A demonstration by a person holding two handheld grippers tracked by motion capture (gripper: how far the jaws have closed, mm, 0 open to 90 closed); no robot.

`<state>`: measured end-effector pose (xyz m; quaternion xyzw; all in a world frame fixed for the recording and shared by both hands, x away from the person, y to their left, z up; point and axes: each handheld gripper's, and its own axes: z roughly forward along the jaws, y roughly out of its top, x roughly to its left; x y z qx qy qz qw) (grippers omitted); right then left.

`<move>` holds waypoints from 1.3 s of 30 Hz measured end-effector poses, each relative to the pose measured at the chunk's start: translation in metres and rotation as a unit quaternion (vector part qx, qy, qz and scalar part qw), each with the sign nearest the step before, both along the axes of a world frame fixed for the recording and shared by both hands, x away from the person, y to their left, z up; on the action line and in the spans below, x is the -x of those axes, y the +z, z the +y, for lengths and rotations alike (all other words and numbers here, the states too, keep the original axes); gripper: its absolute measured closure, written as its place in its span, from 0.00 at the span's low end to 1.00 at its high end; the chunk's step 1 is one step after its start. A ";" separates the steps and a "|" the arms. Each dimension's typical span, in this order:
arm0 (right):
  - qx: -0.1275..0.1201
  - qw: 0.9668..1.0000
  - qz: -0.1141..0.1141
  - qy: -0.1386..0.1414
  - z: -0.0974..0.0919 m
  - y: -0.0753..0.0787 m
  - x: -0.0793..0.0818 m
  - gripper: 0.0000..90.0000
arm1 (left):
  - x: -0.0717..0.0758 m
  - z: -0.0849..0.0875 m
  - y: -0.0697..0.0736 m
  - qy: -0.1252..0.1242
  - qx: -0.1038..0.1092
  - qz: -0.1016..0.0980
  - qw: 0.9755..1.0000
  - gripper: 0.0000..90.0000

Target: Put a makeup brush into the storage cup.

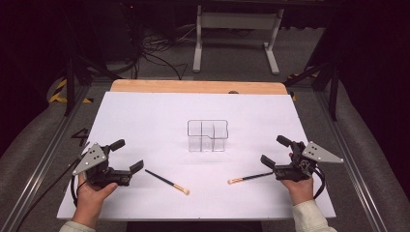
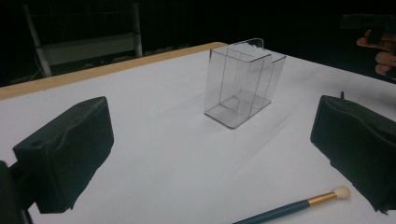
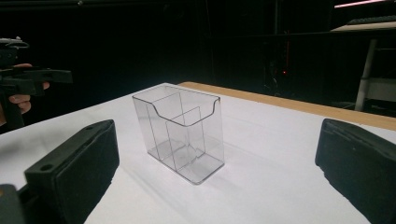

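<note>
With both your left gripper (image 1: 129, 155) and right gripper (image 1: 274, 151) gaping wide and empty, a clumsy sideways pinch could roll either brush (image 1: 167, 182) toward the table's (image 1: 145, 111) near edge, or knock over the light clear organizer (image 1: 208, 136).

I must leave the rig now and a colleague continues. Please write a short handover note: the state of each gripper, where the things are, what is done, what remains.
Left gripper: open, holds nothing, near the left brush.
Right gripper: open, holds nothing, near the right brush.
Clear organizer: upright at the middle of the white sheet, compartments empty.
Left brush: flat on the sheet, in front of the left gripper, bristle tip toward the middle.
Right brush: flat on the sheet, handle end close to the right gripper's fingers, not gripped.
Done: nothing yet.
Left: probably pick up each brush and stand it in the organizer.
</note>
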<state>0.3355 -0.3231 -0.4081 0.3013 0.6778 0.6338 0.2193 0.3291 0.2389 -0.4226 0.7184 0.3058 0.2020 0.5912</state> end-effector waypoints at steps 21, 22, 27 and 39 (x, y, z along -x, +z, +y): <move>0.021 0.998 -0.014 -0.054 0.001 -0.003 0.003 0.01 | -0.001 0.003 0.000 0.013 0.016 -0.003 1.000 0.00; 0.022 0.998 -0.015 -0.056 0.001 -0.003 0.003 0.01 | -0.001 0.002 0.000 0.014 0.016 -0.002 1.000 0.00; 0.027 0.997 -0.020 -0.065 0.002 -0.004 0.004 0.01 | -0.002 0.001 0.000 0.014 0.011 0.000 1.000 0.00; 0.026 0.997 -0.019 -0.064 0.003 -0.005 0.005 0.01 | -0.003 0.000 0.011 0.010 0.011 -0.012 1.000 0.00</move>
